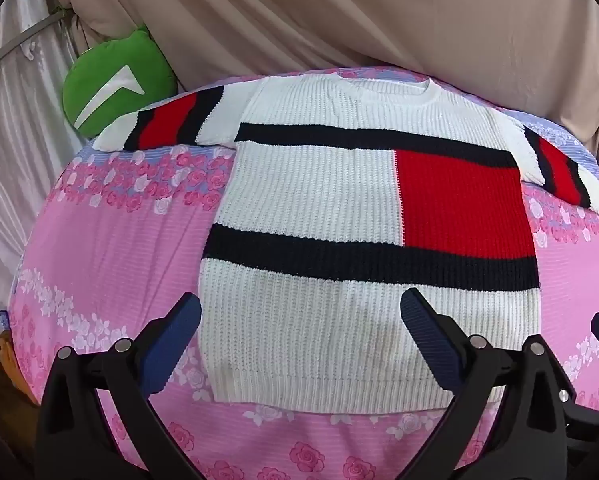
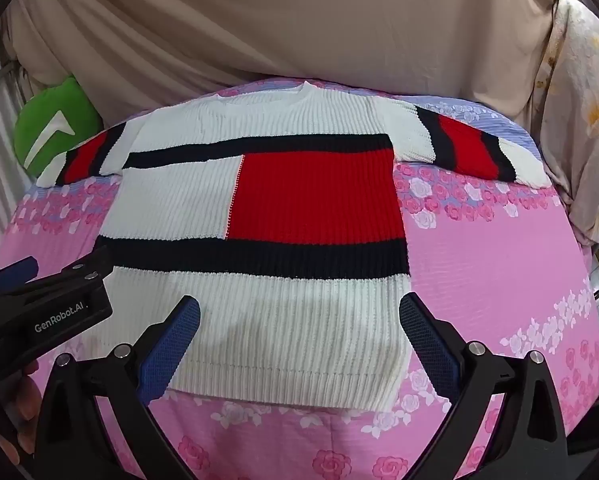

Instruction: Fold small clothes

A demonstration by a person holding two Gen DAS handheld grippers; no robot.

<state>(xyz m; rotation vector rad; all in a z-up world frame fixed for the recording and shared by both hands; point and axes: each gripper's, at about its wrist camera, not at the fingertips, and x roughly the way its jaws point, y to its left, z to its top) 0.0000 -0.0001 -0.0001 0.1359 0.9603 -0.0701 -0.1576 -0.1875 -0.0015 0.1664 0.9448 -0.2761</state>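
Observation:
A small knit sweater point(image 1: 339, 208), white with black bands and a red block, lies flat and spread on the pink floral bed, both sleeves out to the sides. It also shows in the right wrist view point(image 2: 259, 216). My left gripper point(image 1: 301, 312) is open and empty, hovering over the hem's left part. My right gripper point(image 2: 299, 314) is open and empty, over the hem's right part. The left gripper's body point(image 2: 47, 300) shows at the left edge of the right wrist view.
The pink floral bedsheet point(image 1: 99, 248) covers the bed. A green cushion point(image 1: 115, 84) sits at the far left behind the left sleeve. Beige drapes point(image 1: 339, 16) hang behind. Flowered fabric point(image 2: 579, 120) hangs at the right.

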